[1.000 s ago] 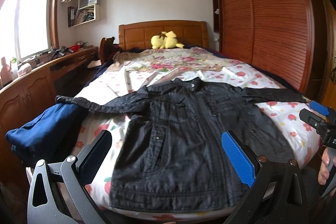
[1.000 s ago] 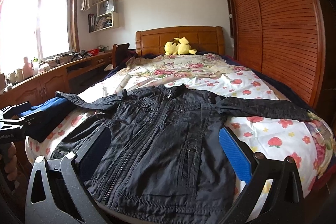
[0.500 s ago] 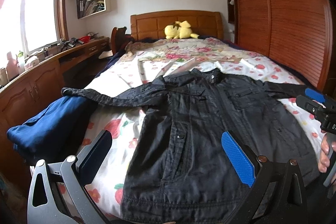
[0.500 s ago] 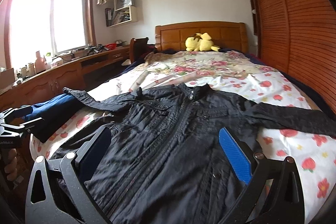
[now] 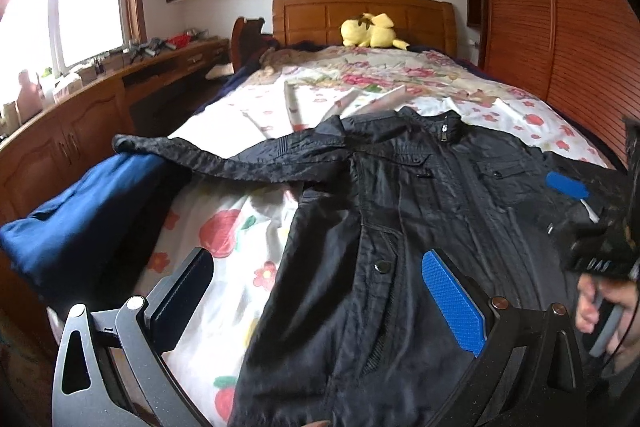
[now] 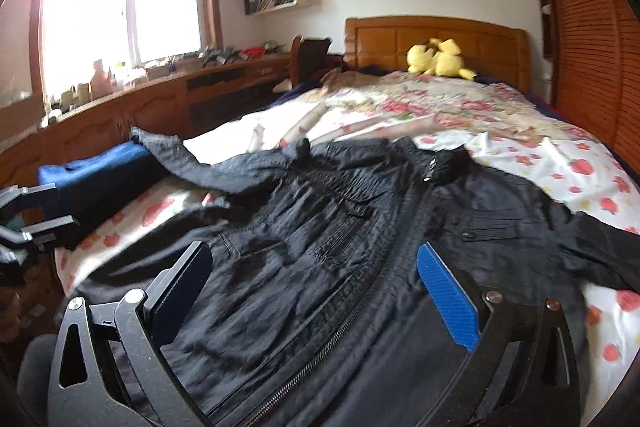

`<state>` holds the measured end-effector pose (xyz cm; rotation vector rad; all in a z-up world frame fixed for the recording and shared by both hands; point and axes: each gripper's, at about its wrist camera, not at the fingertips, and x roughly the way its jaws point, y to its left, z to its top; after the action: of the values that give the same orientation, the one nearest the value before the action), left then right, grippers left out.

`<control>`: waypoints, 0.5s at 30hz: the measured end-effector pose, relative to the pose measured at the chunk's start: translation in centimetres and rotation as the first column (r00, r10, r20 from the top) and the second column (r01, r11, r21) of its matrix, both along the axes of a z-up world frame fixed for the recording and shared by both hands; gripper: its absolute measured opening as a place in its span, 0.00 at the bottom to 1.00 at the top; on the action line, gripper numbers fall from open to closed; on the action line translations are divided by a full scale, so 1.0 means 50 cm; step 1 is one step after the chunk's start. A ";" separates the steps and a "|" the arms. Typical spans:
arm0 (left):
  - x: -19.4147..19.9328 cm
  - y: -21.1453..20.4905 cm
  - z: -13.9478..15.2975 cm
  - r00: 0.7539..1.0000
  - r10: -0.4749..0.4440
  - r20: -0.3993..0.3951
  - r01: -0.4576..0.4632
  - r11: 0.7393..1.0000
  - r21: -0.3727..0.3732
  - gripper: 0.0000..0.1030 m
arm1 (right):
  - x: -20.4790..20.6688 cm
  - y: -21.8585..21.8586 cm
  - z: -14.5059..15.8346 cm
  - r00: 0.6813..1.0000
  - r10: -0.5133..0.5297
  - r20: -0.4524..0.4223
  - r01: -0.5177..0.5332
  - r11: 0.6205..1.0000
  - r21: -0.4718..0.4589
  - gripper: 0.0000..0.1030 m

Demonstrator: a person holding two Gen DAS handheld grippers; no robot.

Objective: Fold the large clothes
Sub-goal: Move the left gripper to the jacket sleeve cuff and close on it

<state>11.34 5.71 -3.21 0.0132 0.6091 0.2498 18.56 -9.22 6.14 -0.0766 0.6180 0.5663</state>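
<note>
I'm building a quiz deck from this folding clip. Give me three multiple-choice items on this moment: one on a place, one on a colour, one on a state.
1. Where does the yellow plush toy sit?
A. by the headboard
B. on the desk
C. on the jacket

2. What colour is the folded garment under the jacket's sleeve end?
A. red
B. blue
C. white

3. How does the black jacket lie?
A. folded in half
B. bunched up
C. spread flat, zipped, sleeves out

Answers: 1 A, it rests against the wooden headboard. 2 B, the cloth is dark blue. 3 C, both sleeves extend sideways; the left gripper and right gripper are open and hold nothing.
</note>
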 end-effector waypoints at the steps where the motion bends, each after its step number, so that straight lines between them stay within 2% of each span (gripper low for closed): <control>1: 0.008 0.008 0.000 1.000 0.002 -0.010 -0.002 1.000 -0.006 1.00 | 0.007 0.005 -0.013 1.000 0.007 -0.009 -0.007 1.000 -0.008 0.99; 4: 0.043 0.034 0.001 0.999 0.001 -0.043 -0.003 1.000 -0.031 1.00 | 0.029 0.025 -0.056 0.998 0.028 -0.053 -0.030 0.999 -0.045 0.99; 8: 0.083 0.078 0.018 0.999 -0.008 -0.041 0.005 0.998 -0.066 1.00 | 0.030 0.029 -0.086 0.996 0.044 -0.077 -0.049 0.997 -0.061 0.99; 15: 0.147 0.188 0.036 0.998 0.057 -0.034 -0.060 0.991 -0.118 0.98 | 0.036 0.029 -0.095 0.995 0.037 -0.093 -0.043 0.997 -0.058 0.99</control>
<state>18.68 15.11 -1.41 -0.1157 0.6550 0.2702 20.34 -7.79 1.36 -0.1196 0.7244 0.5927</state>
